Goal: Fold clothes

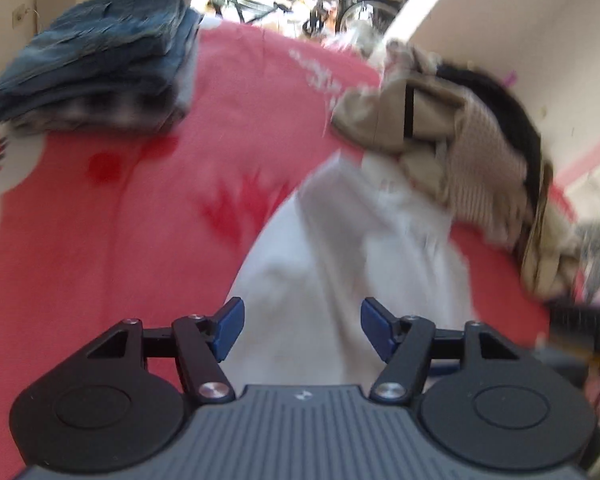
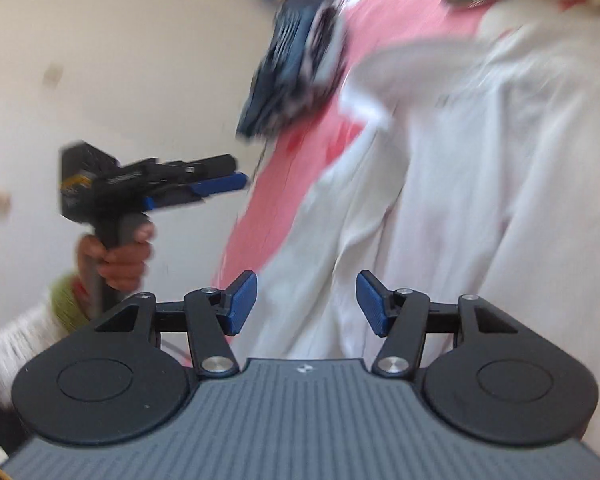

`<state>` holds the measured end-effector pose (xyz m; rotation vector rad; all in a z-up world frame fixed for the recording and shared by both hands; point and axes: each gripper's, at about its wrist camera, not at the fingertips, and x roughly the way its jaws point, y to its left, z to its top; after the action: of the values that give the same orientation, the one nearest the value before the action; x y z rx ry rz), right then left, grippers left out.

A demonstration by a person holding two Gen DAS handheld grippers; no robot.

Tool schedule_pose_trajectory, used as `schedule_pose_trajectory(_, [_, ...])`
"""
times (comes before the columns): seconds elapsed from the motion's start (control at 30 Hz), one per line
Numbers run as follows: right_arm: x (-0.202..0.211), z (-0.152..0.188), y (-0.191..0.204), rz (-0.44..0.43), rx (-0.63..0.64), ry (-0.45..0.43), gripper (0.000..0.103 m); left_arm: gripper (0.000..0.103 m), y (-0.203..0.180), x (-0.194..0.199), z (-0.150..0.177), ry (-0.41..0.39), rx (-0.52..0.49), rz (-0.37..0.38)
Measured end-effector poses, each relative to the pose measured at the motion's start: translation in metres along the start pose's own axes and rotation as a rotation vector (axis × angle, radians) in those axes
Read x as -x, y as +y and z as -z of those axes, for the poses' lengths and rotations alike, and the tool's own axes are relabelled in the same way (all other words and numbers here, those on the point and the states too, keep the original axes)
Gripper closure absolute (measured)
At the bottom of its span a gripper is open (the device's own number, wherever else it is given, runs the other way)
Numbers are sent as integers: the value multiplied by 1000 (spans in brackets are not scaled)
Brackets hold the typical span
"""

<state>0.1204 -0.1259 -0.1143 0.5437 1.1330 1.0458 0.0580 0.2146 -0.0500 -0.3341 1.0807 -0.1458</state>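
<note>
Pink bedsheet (image 1: 100, 240): covers the whole work surface, with red blotchy prints near its middle.
White garment (image 1: 340, 280): lies rumpled on the sheet, straight ahead of both cameras; in the right wrist view it fills the right half (image 2: 480, 200).
Left gripper (image 1: 302, 330): blue pads stand apart with nothing between them — it hangs above the near edge of the white garment, clear of the cloth.
Left gripper seen from the right wrist (image 2: 236, 180): well off to the left of the garment, in front of a pale wall, with a hand (image 2: 120, 256) wrapped round its handle.
Right gripper (image 2: 306, 306): pads also apart and empty, over the white cloth.
Folded stack (image 1: 96, 64): blue denim on top of a checked piece, at the far left of the sheet — the same stack shows blurred in the right wrist view (image 2: 296, 68).
Unfolded heap (image 1: 452, 140): beige and black clothes bunched at the far right, just beyond the white garment.
</note>
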Motion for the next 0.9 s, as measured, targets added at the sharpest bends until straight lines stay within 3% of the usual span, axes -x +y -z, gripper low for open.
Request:
schedule_pose_trajectory(0.13, [-31,30,4,18,38,139,50,36,1,25,92,175,-55,-79])
schedule_pose_trajectory(0.27, [-38,44,-1,18,28,181,51,36,-15,28,175,349,-140,-89])
schedule_pose_trajectory(0.43, [-35,42,-8,-13,-28,171,52,36,-62,15,233,464,-396,-112])
schedule_pose_trajectory(0.6, [-37,43,-3,-6,-19,168,51,37,-76,35,245,473,-566,-204])
schedule_pose_trajectory(0.67, [-37,44,-1,2,-3,167,51,37,-62,63,232,439,-536,-264])
schedule_pose_trajectory(0.83, [-37,45,3,2,12,176,51,37,1,155,208,369,-268,-543])
schedule_pose_trajectory(0.9, [-39,44,3,-2,12,186,51,36,19,180,200,330,-203,-628])
